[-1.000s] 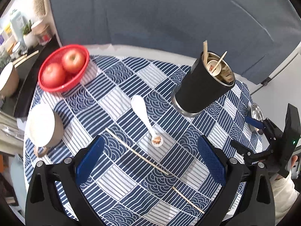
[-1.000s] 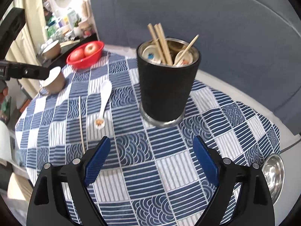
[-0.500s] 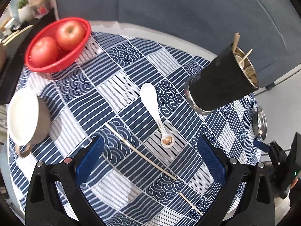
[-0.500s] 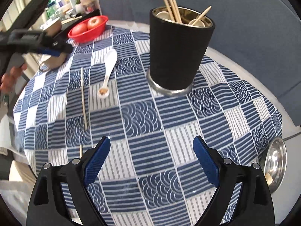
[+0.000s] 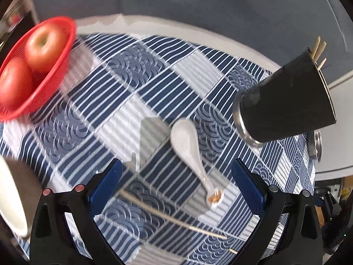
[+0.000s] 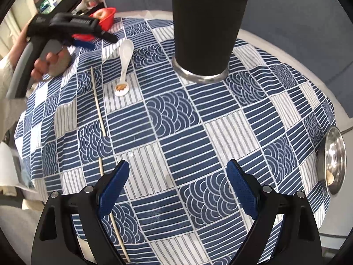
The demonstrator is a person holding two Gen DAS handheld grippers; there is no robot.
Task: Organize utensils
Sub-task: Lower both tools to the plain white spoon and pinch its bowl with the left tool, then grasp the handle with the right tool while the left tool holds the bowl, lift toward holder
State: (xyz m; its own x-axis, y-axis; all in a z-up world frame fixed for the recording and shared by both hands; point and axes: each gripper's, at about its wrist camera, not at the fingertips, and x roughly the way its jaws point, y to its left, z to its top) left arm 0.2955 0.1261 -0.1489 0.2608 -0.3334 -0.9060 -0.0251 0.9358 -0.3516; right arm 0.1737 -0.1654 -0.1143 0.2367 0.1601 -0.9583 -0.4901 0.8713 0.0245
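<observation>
The left gripper [image 5: 176, 183] was wide open and held nothing. The white spoon [image 5: 189, 150] lay on the table between its blue fingers, a little ahead. A chopstick [image 5: 172, 218] lay near, under the gripper. The black cup [image 5: 284, 106] with sticks in it stood far to the right. The right gripper [image 6: 178, 185] was wide open too, holding nothing, with a second chopstick [image 6: 115, 225] by its left finger.

Both views bright, even diffuse light, shadows soft. Left wrist view heavily motion-blurred: tablecloth [image 5: 136, 101] stripes smear, red basket [image 5: 50, 66] edge ghosted. Right wrist view sharp, only the left gripper [image 6: 88, 37] blurred. Glare on steel dish [image 6: 334, 161]. Strong fisheye bending, black vignette at corners.
</observation>
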